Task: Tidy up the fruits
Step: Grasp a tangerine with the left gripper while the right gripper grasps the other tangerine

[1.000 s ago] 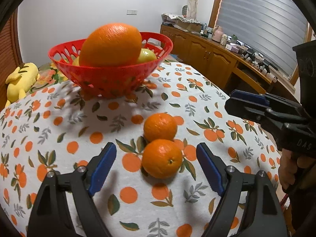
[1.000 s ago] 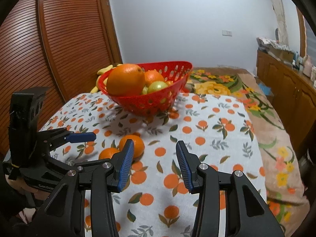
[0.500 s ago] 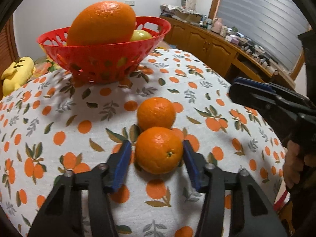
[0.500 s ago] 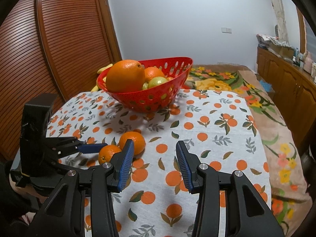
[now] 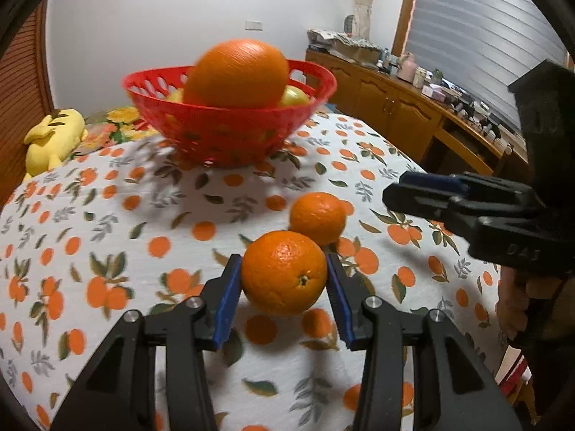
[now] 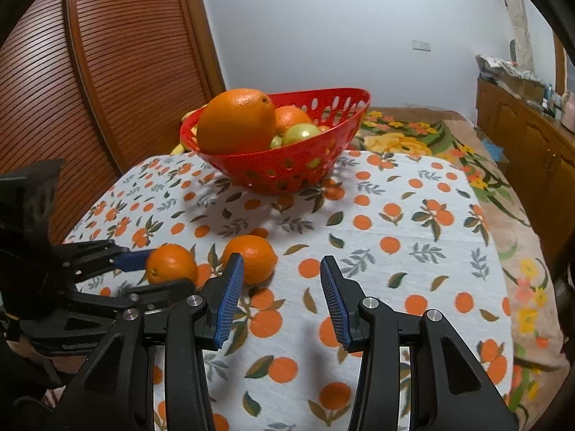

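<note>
My left gripper [image 5: 284, 273] is shut on a small orange [image 5: 284, 271], also in the right wrist view [image 6: 171, 264], held just above the tablecloth. A second small orange [image 5: 318, 217] lies on the cloth just beyond it; in the right wrist view [image 6: 253, 256] it sits partly behind my right gripper's left finger. A red basket [image 5: 230, 140] at the far side holds a big orange [image 5: 237, 73] and greenish fruit [image 6: 300, 133]. My right gripper [image 6: 282, 292] is open and empty, hovering over the cloth to the right of the oranges; it also shows in the left wrist view [image 5: 424, 192].
The table has an orange-print cloth [image 6: 413, 222]. A yellow plush toy [image 5: 54, 140] lies beyond the table's far left. A wooden slatted door [image 6: 90, 72] is on the left, wooden cabinets [image 5: 406, 115] on the right. A flowered rug [image 6: 521, 251] lies past the table's right edge.
My left gripper closed from wide open onto the nearer small orange and has lifted it slightly, shifting left. My right gripper stayed open and moved little.
</note>
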